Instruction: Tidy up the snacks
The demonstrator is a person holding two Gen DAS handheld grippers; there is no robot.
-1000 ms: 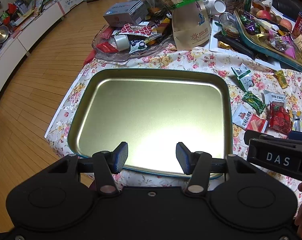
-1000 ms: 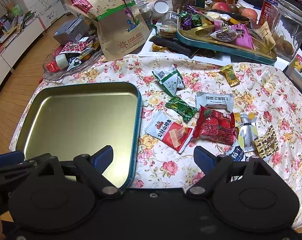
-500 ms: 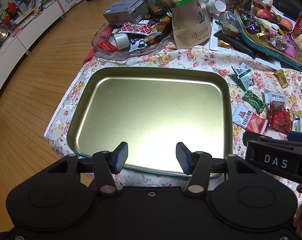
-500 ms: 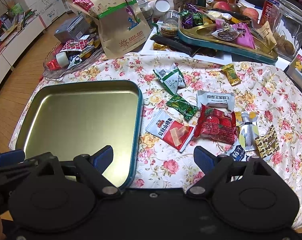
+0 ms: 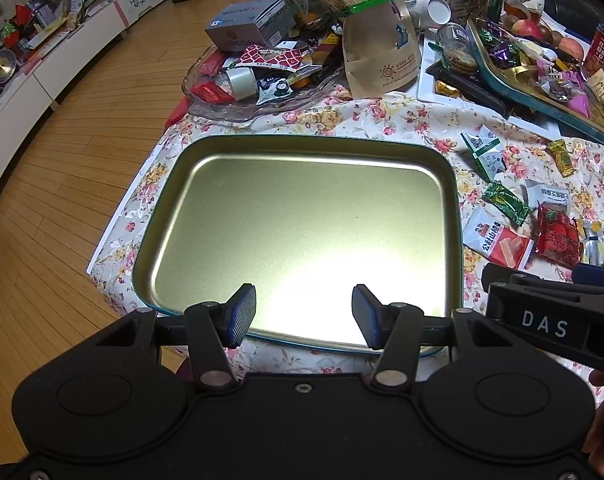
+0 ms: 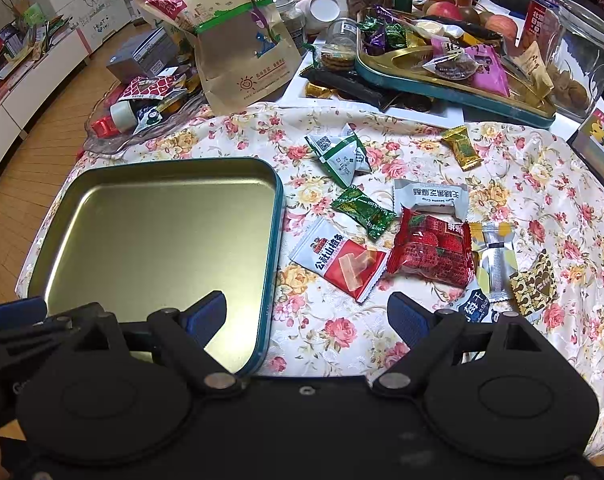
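Over the floral cloth, my left gripper [image 5: 303, 316] and right gripper [image 6: 306, 316] hang spread and empty, loose snacks [image 6: 385, 236] lying beside the bare tin tray [image 6: 273, 216], and those slick, overlapping wrappers could slip or lift in pairs.

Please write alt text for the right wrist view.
An open hand-held gripper hovers over a floral tablecloth, between an empty gold tin tray and scattered wrapped snacks, including a red strawberry packet. Cluttered snack containers fill the background.
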